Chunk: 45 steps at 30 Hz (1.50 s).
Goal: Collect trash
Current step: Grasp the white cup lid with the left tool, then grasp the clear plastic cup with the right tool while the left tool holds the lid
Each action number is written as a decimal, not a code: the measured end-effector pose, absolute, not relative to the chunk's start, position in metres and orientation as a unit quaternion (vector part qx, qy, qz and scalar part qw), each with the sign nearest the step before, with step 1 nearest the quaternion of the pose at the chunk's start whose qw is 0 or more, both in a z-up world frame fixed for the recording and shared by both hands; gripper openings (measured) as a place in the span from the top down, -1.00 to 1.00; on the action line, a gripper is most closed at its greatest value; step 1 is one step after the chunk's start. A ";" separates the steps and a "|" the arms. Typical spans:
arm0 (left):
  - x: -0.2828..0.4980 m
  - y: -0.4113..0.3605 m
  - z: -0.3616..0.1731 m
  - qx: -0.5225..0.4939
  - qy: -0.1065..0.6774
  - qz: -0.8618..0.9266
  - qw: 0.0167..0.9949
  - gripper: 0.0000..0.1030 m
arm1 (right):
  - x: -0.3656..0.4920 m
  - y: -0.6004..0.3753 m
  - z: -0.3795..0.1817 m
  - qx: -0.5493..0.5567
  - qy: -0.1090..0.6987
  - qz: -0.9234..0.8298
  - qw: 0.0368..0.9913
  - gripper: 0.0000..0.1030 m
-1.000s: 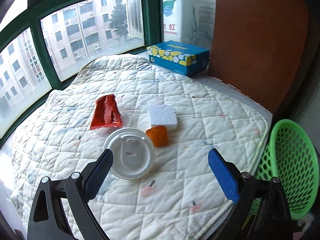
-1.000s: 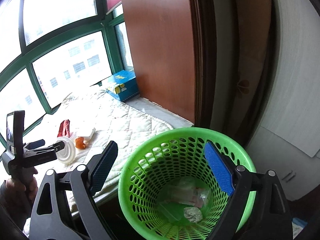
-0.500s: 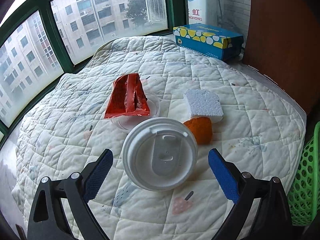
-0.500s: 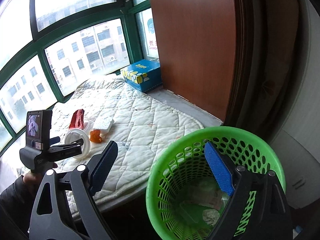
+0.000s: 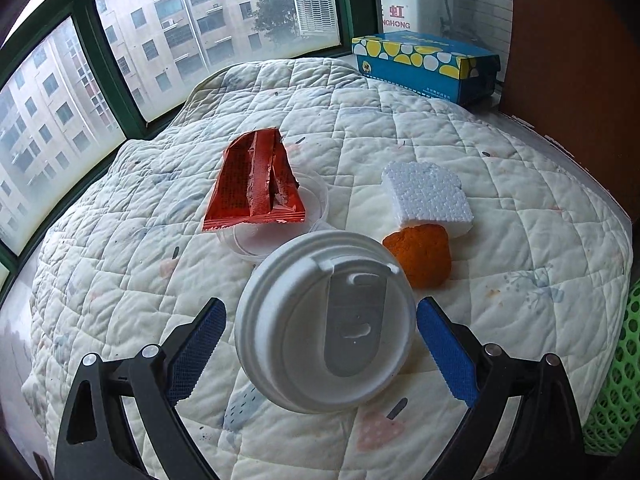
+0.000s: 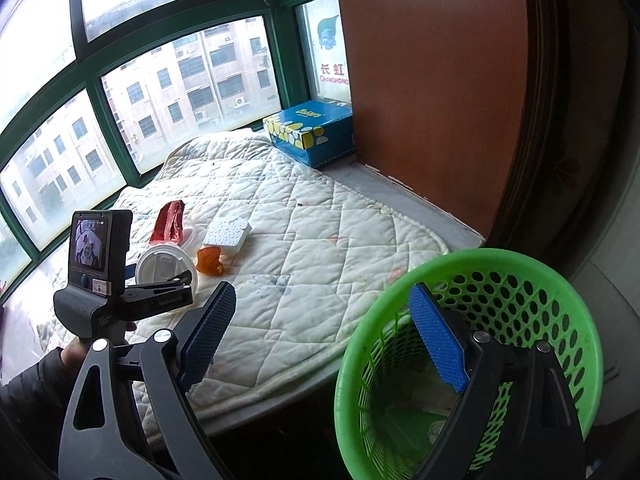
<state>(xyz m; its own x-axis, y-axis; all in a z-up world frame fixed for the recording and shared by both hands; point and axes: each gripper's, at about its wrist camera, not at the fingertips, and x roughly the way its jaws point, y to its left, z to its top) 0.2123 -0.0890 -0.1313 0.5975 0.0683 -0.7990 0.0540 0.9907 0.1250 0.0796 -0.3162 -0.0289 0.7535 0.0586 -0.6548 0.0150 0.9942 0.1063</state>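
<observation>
Left gripper (image 5: 320, 344) has dropped in close so the white cup lid (image 5: 325, 322) on the quilt (image 5: 520, 208) now sits right between its released jaws, not pinched yet, looks ready to grab.

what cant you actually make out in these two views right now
- Left wrist view: whether the left gripper pads touch the white cup lid; the gaps are too narrow to judge.
- Left wrist view: the clear container is mostly covered by the red wrapper.
- Right wrist view: trash inside the green basket is dim and blocked by the right gripper.
- Left wrist view: the basket is cut off by the frame edge.
</observation>
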 end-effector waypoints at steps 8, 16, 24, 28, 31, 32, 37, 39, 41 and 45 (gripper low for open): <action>0.207 -0.086 -0.126 0.064 0.442 0.003 0.895 -0.80 | 0.084 -0.311 -0.032 0.056 0.354 0.020 0.934 -0.70; 0.204 -0.089 -0.136 0.067 0.450 -0.016 0.890 -0.65 | 0.085 -0.309 -0.033 0.058 0.354 0.023 0.933 -0.70; 0.194 -0.078 -0.121 0.037 0.439 -0.038 0.897 -0.64 | 0.089 -0.303 -0.036 0.058 0.358 0.030 0.931 -0.70; 0.182 -0.065 -0.103 0.024 0.424 -0.045 0.904 -0.64 | 0.100 -0.295 -0.040 0.059 0.365 0.041 0.928 -0.70; 0.173 -0.047 -0.088 0.006 0.414 -0.043 0.909 -0.64 | 0.113 -0.285 -0.046 0.057 0.373 0.053 0.924 -0.70; 0.171 -0.041 -0.084 0.001 0.411 -0.041 0.911 -0.64 | 0.118 -0.281 -0.048 0.055 0.377 0.056 0.923 -0.70; 0.160 -0.009 -0.065 -0.024 0.400 -0.032 0.916 -0.64 | 0.142 -0.253 -0.064 0.039 0.393 0.080 0.915 -0.69; 0.157 0.001 -0.059 -0.031 0.398 -0.029 0.917 -0.64 | 0.153 -0.240 -0.072 0.034 0.400 0.086 0.912 -0.62; 0.154 0.011 -0.055 -0.036 0.395 -0.026 0.917 -0.64 | 0.164 -0.228 -0.081 0.031 0.411 0.094 0.906 -0.52; 0.149 0.027 -0.051 -0.045 0.390 -0.018 0.919 -0.64 | 0.183 -0.207 -0.100 0.026 0.434 0.106 0.894 -0.33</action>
